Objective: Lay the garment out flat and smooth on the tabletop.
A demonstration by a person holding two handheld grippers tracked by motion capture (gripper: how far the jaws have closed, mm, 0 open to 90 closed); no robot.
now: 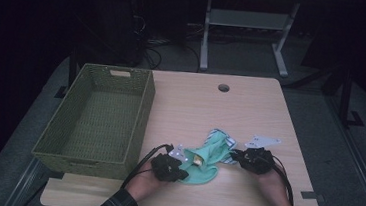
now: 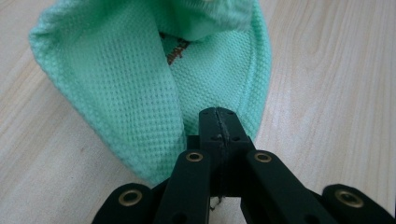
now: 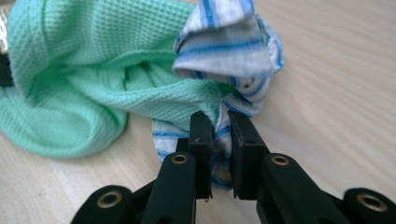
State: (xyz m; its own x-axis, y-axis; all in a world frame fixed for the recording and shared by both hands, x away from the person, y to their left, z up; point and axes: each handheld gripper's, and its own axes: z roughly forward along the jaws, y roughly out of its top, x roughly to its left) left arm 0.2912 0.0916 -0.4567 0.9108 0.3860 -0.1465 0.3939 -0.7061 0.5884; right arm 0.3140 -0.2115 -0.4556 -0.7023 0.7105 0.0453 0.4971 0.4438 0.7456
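Left gripper point(image 2: 218, 114) clenched on green garment point(image 1: 200, 166), right gripper point(image 3: 219, 119) on its striped end point(image 3: 233, 51); basket point(image 1: 97, 118) leftward.

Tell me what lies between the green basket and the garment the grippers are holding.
Bare wooden table and nothing else, as the high view shows; the basket stands apart from the green garment.
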